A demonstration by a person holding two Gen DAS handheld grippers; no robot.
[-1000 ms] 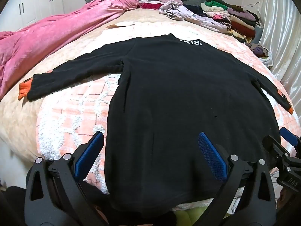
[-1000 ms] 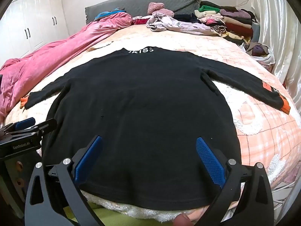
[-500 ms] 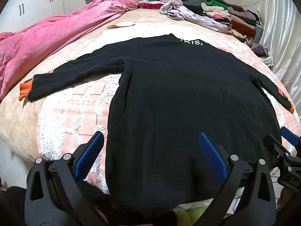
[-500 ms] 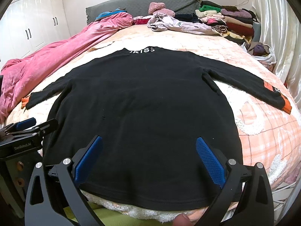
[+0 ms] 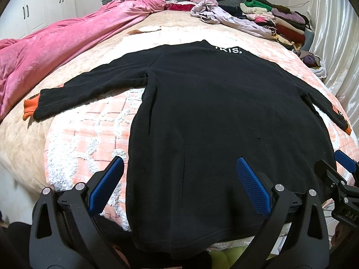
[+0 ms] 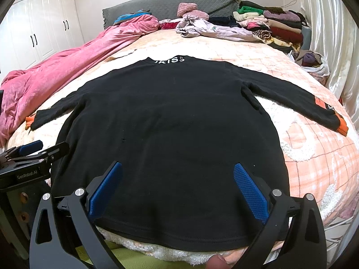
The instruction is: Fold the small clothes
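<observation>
A black long-sleeved top (image 5: 219,116) with white lettering at the collar and orange cuffs lies flat on the bed, sleeves spread out to both sides; it also shows in the right wrist view (image 6: 170,130). My left gripper (image 5: 179,181) is open and empty, hovering over the top's hem near its left corner. My right gripper (image 6: 177,183) is open and empty over the hem toward the right. Each gripper shows at the edge of the other's view: the right one (image 5: 336,174), the left one (image 6: 33,154).
A pink quilt (image 5: 56,44) lies along the bed's left side. Loose and stacked clothes (image 5: 269,18) sit at the far right by the grey headboard (image 6: 170,4). A bag of clothes (image 6: 311,60) and a curtain are on the right. The bed's near edge is just under the grippers.
Both grippers have shifted very slightly; the view of the top is almost the same. The top lies as before and both grippers stay open.
</observation>
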